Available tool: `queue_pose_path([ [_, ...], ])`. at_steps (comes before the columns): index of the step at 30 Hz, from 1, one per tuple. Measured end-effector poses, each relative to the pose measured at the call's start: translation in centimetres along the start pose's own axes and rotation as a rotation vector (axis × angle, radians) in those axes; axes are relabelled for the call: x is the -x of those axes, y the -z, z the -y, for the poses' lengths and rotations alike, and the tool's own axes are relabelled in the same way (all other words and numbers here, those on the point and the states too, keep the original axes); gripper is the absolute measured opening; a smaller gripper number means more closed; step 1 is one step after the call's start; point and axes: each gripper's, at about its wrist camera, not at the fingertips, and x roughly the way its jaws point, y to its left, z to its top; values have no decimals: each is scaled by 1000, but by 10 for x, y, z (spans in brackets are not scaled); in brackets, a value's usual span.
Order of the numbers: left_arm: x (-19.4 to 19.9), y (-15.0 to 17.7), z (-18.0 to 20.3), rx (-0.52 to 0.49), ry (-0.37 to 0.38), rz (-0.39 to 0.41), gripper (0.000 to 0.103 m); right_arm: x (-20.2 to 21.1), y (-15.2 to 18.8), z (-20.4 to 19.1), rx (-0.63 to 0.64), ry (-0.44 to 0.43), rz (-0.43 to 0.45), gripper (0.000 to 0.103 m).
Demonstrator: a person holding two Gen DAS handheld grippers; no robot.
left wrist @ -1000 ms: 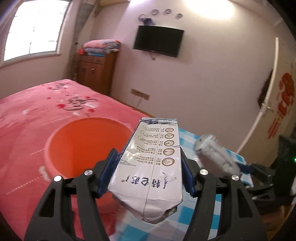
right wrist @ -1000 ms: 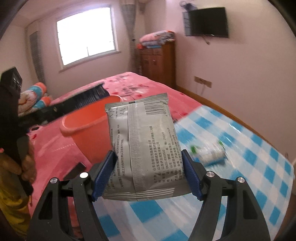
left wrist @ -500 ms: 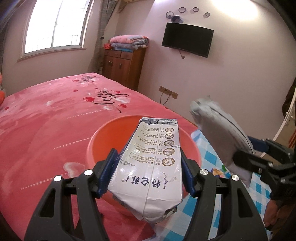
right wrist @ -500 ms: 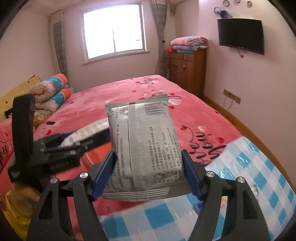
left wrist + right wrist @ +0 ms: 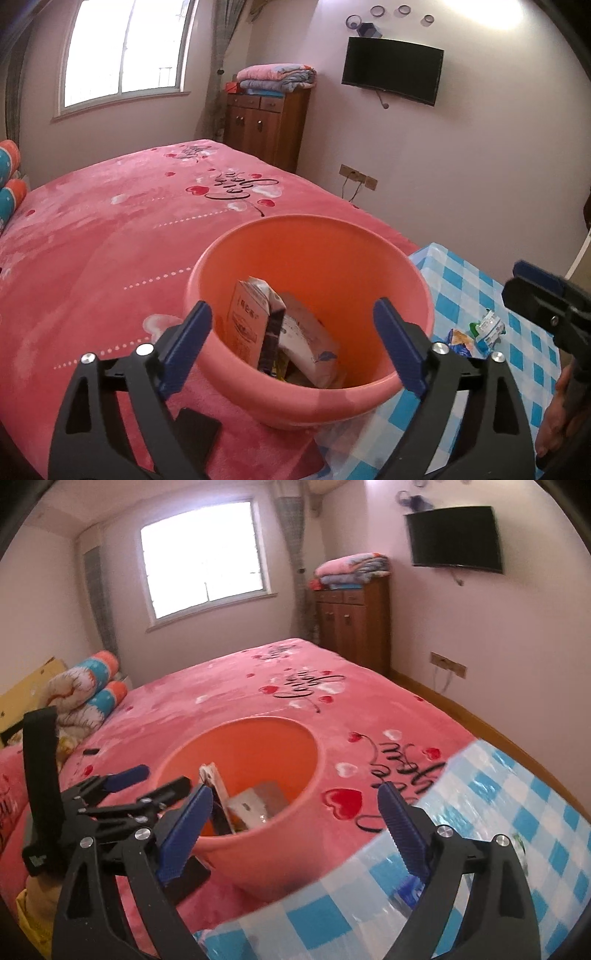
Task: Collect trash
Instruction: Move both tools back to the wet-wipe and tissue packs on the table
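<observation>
Both pairs of jaws have just been opening and now stand wide with nothing between them: the left gripper [image 5: 291, 343] and the right gripper [image 5: 295, 821] hang over the round orange plastic bucket [image 5: 388, 258] on the pink heart-printed bedspread [image 5: 92, 240]. Inside stand the white milk carton [image 5: 245, 317], its print too small to read, and the grey foil packet [image 5: 308, 339]. More wrappers [image 5: 476, 332] lie on the blue checked cloth [image 5: 517, 295], print illegible.

Each gripper is a black frame with triangular cut-outs and silver screw heads, ending in two ribbed blue pads: left gripper [image 5: 291, 343], right gripper [image 5: 295, 827]. Behind the left gripper's black handle, a yellow sleeve [image 5: 31, 915] shows.
</observation>
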Motion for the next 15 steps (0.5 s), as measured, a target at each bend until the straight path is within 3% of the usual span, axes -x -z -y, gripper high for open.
queue_pose_path([
  [15,16,8,45,-90,18,11,95,45,59,45,-139,112,-2,94],
])
